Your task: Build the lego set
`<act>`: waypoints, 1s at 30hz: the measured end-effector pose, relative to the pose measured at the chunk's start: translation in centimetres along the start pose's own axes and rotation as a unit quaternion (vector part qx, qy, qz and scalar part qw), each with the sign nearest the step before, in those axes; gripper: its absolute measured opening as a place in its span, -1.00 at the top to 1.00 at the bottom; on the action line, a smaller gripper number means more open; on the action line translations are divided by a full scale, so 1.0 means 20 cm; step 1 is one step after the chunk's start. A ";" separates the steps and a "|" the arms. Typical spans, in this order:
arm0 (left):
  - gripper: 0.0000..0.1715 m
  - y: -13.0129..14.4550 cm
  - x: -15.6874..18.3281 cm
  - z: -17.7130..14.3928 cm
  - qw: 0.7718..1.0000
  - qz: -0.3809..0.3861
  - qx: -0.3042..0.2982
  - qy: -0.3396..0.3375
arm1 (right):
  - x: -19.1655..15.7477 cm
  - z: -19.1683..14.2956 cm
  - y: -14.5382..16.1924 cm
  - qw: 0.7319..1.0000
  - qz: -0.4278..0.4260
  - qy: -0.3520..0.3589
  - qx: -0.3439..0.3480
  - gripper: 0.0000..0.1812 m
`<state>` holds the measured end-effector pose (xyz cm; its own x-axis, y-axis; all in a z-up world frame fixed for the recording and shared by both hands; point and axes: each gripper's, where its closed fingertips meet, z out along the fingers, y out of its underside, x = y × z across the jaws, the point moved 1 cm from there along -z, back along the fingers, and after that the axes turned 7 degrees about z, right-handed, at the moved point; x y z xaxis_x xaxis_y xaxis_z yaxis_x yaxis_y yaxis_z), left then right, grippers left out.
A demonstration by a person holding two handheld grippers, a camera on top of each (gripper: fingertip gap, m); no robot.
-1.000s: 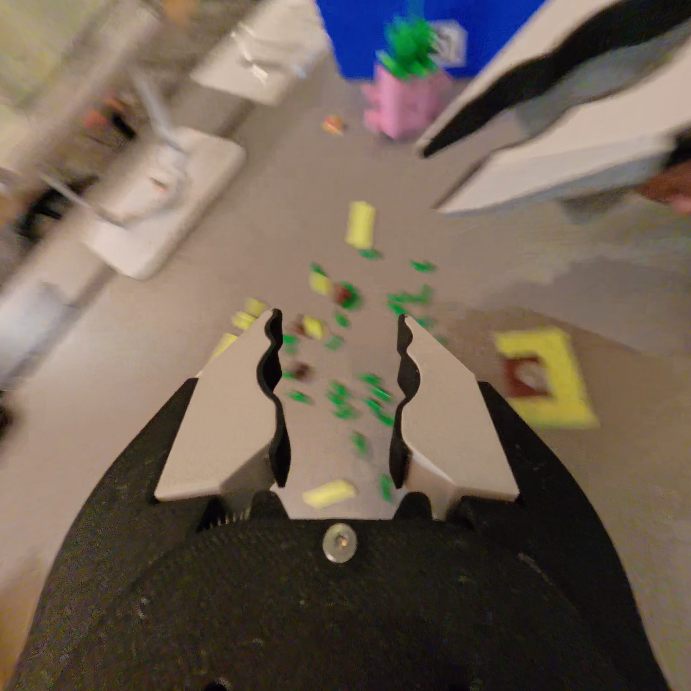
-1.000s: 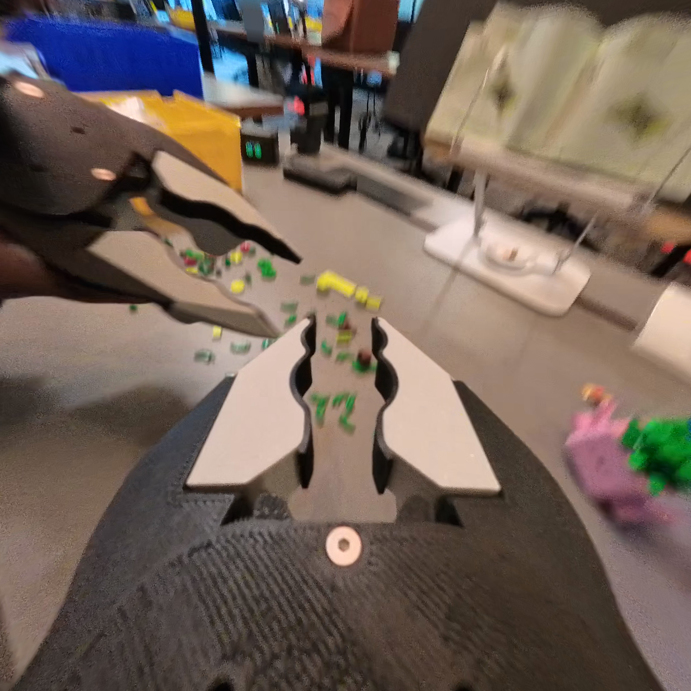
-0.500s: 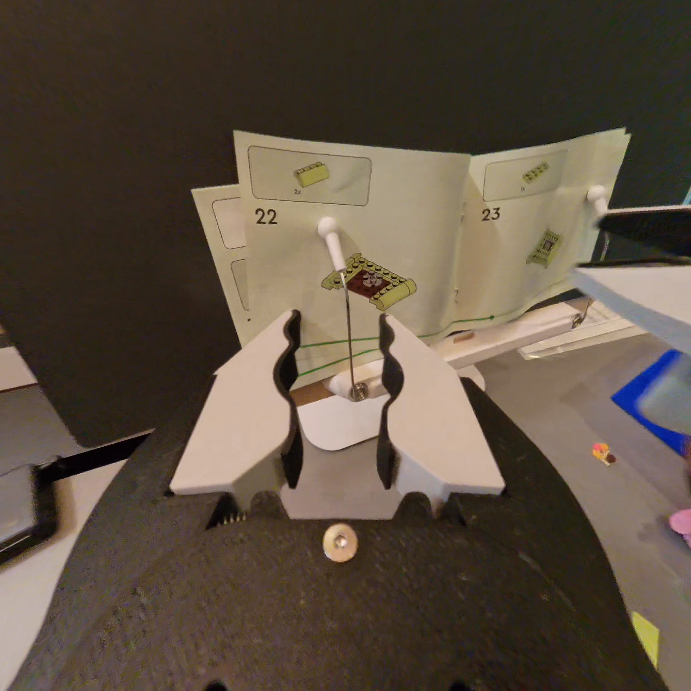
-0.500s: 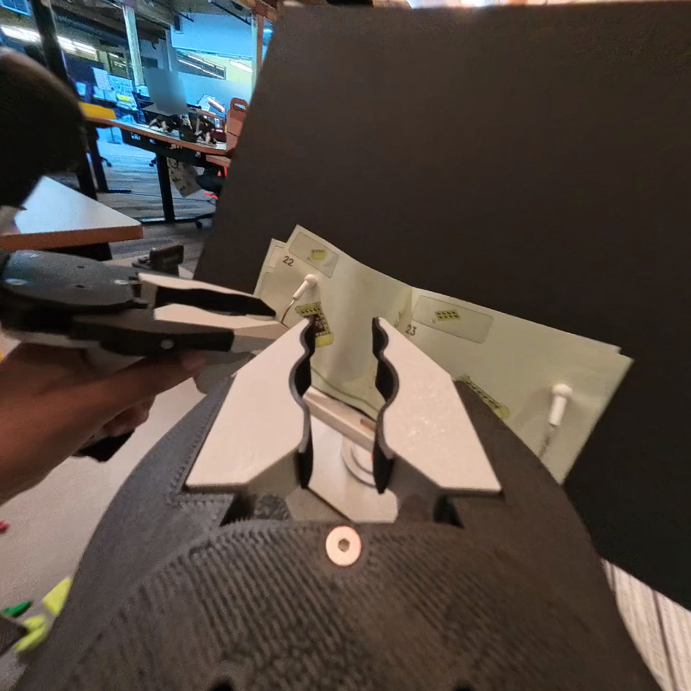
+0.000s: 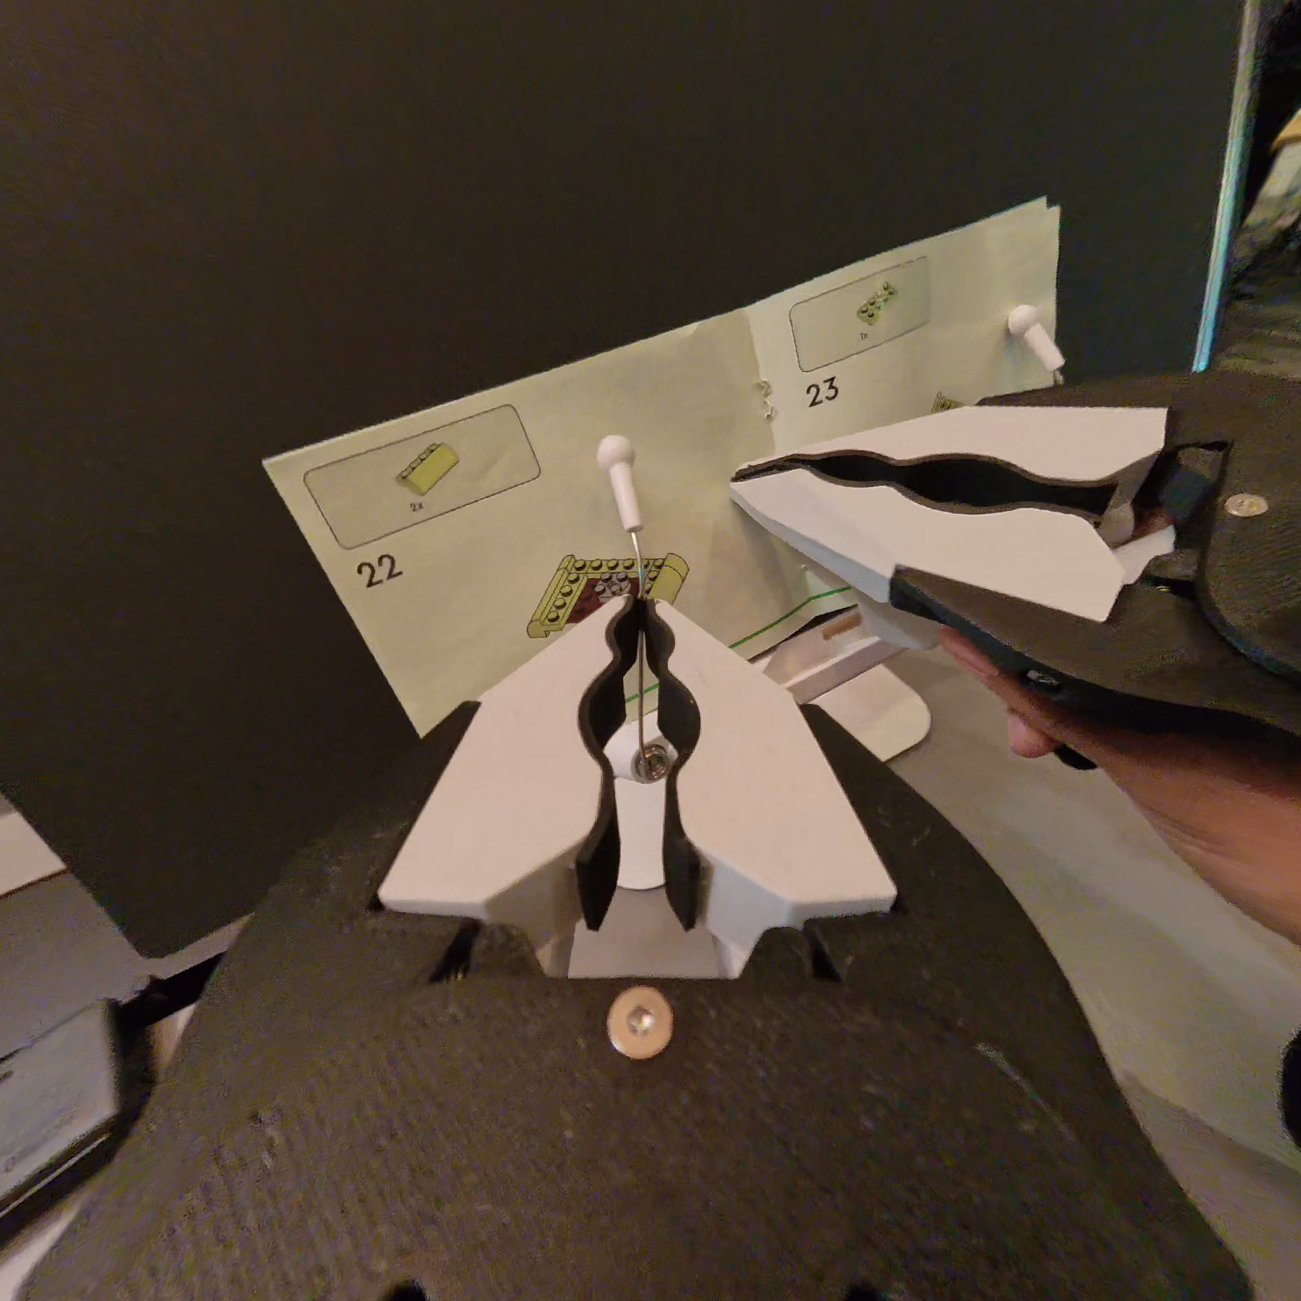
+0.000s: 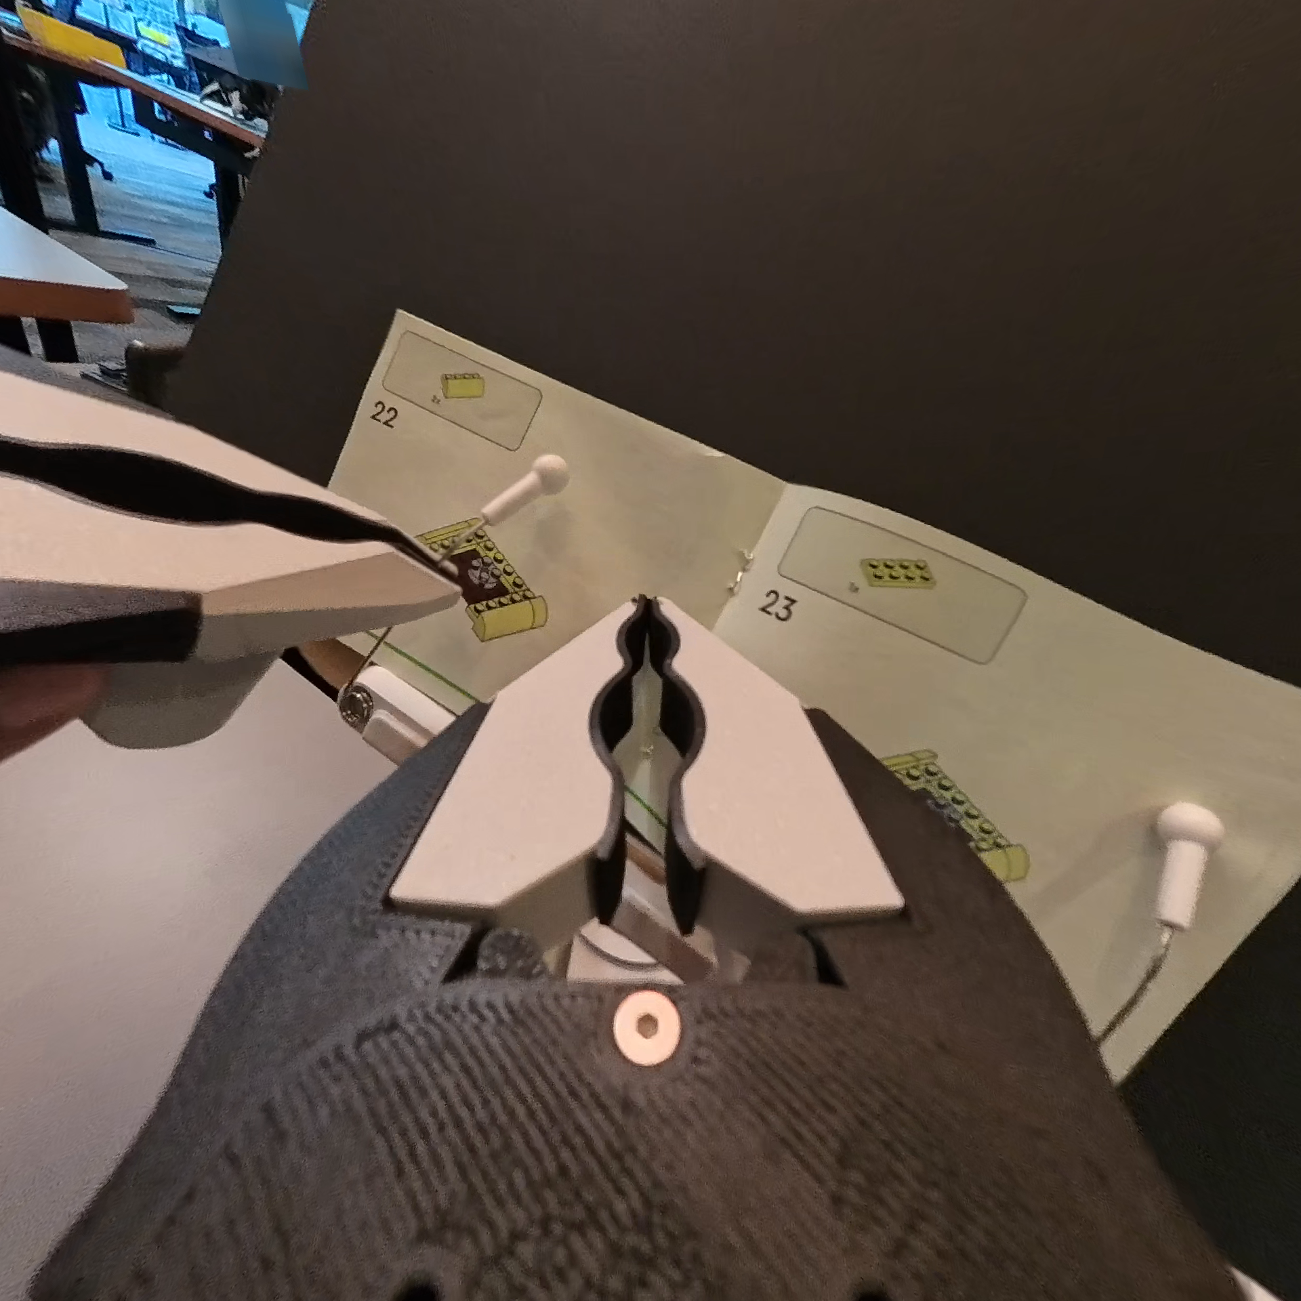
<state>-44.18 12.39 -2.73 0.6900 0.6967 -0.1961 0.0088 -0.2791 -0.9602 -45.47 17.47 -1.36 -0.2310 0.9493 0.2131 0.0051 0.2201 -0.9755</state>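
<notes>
Left wrist view shows the left gripper (image 5: 639, 607) clenched on the thin wire of the left page clip (image 5: 619, 479), just under its white knob. The wire runs upright between the fingertips, from the stand (image 5: 873, 704) below up to the knob. The booklet (image 5: 549, 535) stands open on this stand against a dark board (image 5: 422, 211), directly ahead of both grippers and close to them. Its long axis lies left to right. The pages are pale green, with drawings of yellow bricks on them. The right gripper (image 6: 646, 604) is pinched together at the tips, near the centre fold; I see nothing held there. A second clip (image 6: 1186, 855) presses the right page. No loose bricks are in view. I judge the left gripper must pull its clip back before a page can turn.
</notes>
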 end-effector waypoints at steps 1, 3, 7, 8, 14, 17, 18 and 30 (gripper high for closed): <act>1.00 0.00 0.00 0.01 1.000 0.011 -0.005 -0.005 | 0.00 0.00 0.00 1.000 -0.002 0.000 0.000 1.00; 1.00 0.00 0.00 0.02 1.000 0.002 -0.008 -0.013 | -0.02 0.00 0.01 1.000 0.003 -0.009 -0.004 1.00; 0.99 -0.01 -0.01 0.03 0.999 -0.046 0.005 -0.011 | 0.02 -0.07 -0.05 1.000 0.019 -0.005 0.016 1.00; 0.90 -0.02 -0.02 0.02 0.999 -0.049 0.008 -0.018 | 0.07 -0.11 -0.09 0.999 0.024 0.011 0.036 1.00; 0.58 -0.24 0.08 -0.08 0.996 -0.037 0.073 -0.037 | 0.60 -0.47 -0.15 0.970 0.119 0.197 0.078 0.95; 0.40 -0.29 0.33 -0.02 0.998 -0.014 0.061 0.006 | 0.65 -0.46 0.00 0.972 0.155 0.178 -0.005 0.54; 0.25 -0.29 0.39 0.02 0.998 0.001 0.056 0.000 | 0.65 -0.44 0.06 0.970 0.172 0.167 -0.038 0.48; -0.04 -0.15 0.44 0.37 0.978 0.124 -0.023 -0.164 | 0.57 -0.36 0.20 0.977 0.146 0.116 -0.102 0.75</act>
<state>-43.55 24.18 -3.04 0.4057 0.7766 -0.4819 -0.0908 -0.4904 -0.8667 -41.07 30.82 -2.40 0.0359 0.9985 -0.0418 0.2379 -0.0492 -0.9700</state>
